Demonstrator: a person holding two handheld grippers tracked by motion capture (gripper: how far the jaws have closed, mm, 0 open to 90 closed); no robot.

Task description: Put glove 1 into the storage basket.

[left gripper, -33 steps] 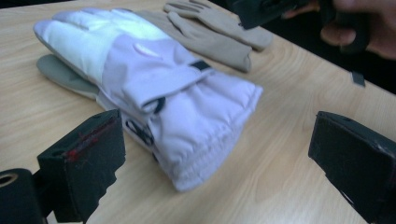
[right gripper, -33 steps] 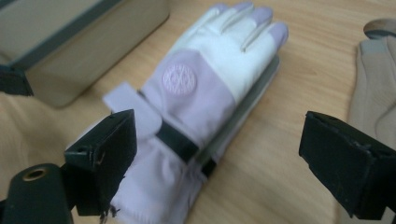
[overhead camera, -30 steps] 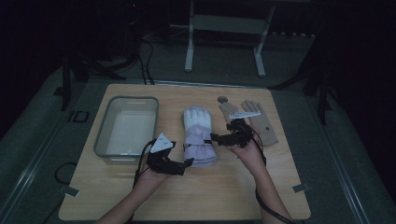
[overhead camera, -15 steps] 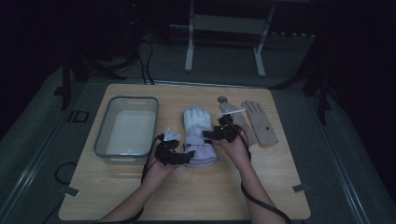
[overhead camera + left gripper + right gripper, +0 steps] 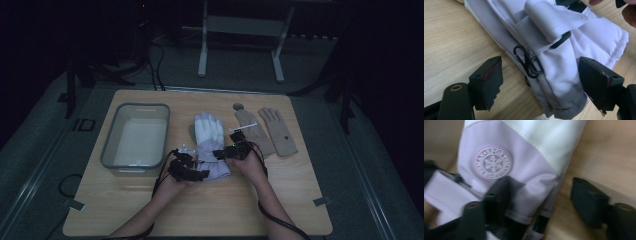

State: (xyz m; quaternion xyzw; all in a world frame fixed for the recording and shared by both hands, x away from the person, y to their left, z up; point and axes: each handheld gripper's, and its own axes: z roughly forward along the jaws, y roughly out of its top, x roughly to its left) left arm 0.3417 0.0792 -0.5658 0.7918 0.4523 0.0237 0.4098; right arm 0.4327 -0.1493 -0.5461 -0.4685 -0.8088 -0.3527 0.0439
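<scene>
A white and lilac ski glove lies in the middle of the table, fingers pointing away. My left gripper is at its cuff's left side. In the left gripper view the cuff, with a strap and a black clip, lies between the jaws of the left gripper, which have just been closing; the left pad stands clear of the fabric. My right gripper is at the glove's right edge. Its jaws have been closing too, one finger over the lilac fabric and the other apart over bare wood.
A grey plastic tub stands left of the glove. Two beige knit gloves lie flat to the right, near a small round grey disc. The wooden table's front lies under my forearms.
Both hands have come down and inward onto the glove's cuff, the right one moving left. Both pairs of jaws stand narrower than before.
</scene>
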